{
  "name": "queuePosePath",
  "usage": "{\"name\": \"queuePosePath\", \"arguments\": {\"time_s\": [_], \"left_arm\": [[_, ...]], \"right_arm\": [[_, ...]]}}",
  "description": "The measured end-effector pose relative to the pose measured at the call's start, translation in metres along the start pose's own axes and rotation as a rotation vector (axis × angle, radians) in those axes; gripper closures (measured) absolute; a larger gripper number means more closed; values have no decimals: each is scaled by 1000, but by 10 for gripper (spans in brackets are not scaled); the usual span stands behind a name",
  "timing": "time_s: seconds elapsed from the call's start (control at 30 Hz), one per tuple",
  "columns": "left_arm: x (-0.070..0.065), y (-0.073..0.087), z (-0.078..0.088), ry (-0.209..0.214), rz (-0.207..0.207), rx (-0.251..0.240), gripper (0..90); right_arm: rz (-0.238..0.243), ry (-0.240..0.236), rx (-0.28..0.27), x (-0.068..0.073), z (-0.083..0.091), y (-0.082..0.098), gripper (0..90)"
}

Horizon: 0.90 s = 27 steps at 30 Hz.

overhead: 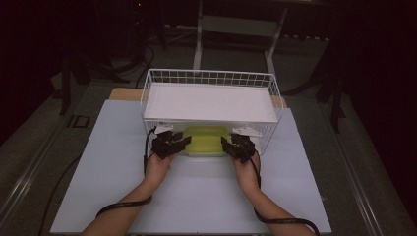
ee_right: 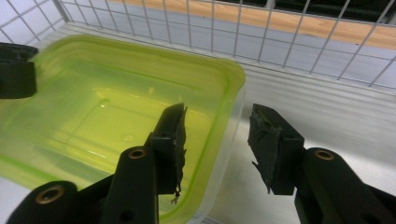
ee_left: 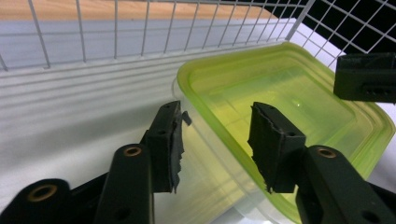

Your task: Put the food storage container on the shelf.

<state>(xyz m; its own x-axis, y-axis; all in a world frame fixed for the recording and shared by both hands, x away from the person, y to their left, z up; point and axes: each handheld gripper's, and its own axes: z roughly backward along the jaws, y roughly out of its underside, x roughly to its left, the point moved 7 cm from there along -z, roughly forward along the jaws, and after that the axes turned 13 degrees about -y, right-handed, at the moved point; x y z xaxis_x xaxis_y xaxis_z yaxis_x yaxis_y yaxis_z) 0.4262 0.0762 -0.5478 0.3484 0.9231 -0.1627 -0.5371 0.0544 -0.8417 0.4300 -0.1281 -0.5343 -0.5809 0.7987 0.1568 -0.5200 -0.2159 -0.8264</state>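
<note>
Container (overhead: 205,141), a clear box with a yellow-green lid, lies flat on the table (overhead: 196,196) in the bottom level of the white wire basket (overhead: 211,78), under a white shelf board (overhead: 209,102). Its long axis runs across the table, from one gripper to the other, lid facing up. The near edge reaches about to the basket's open front; the back wire wall stands well behind it, with bare floor on both sides inside the basket.

Left gripper (ee_left: 217,140) straddles the left rim of the container with its jaws parted, one pad (ee_left: 170,140) outside the wall and one over the lid, neither pressing. Right gripper (ee_right: 219,140) straddles the right rim the same way, jaws parted. Whether any pad grazes the rim is hard to tell in these dim views. Open table lies in front of the basket around the person's forearms.
</note>
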Motion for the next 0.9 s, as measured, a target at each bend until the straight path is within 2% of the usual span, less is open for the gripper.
{"name": "queuePosePath", "arguments": {"time_s": [0.17,0.23,0.3,0.37,0.4,0.43,0.5,0.53,0.63,0.73,0.77,0.83,0.87,0.9], "left_arm": [[-3,-4,8,12,-1,-16,543],[-5,-4,12,18,5,-14,543],[-5,-5,15,27,-32,-22,538],[-7,-5,20,30,-20,-13,533],[-10,-4,23,34,-7,-13,533],[-10,-3,26,35,-22,-18,534],[-11,-1,32,47,-9,-11,534],[-11,-1,34,48,-17,-11,534],[-13,-1,44,57,-24,-10,533],[-17,-3,57,88,-28,-10,511],[-18,-4,61,105,-18,-12,504],[-20,-5,67,112,-7,-6,438],[-21,-5,71,132,-2,-10,411],[-23,-4,75,181,-13,-9,373]], "right_arm": [[44,-8,4,8,4,-1,527],[43,-24,1,13,6,-2,515],[57,-32,0,18,8,-3,507],[64,-42,-4,21,9,-4,499],[58,-47,-5,23,11,-4,497],[52,-57,-8,25,12,-4,496],[34,-83,-11,29,15,-4,492],[28,-95,-13,31,18,-4,488],[31,-113,-9,35,21,-3,483],[39,-151,-7,42,29,-3,461],[40,-160,-5,44,30,-2,452],[42,-166,-4,46,33,-2,447],[43,-168,-4,48,35,-1,447],[43,-171,-4,49,36,0,448]]}}
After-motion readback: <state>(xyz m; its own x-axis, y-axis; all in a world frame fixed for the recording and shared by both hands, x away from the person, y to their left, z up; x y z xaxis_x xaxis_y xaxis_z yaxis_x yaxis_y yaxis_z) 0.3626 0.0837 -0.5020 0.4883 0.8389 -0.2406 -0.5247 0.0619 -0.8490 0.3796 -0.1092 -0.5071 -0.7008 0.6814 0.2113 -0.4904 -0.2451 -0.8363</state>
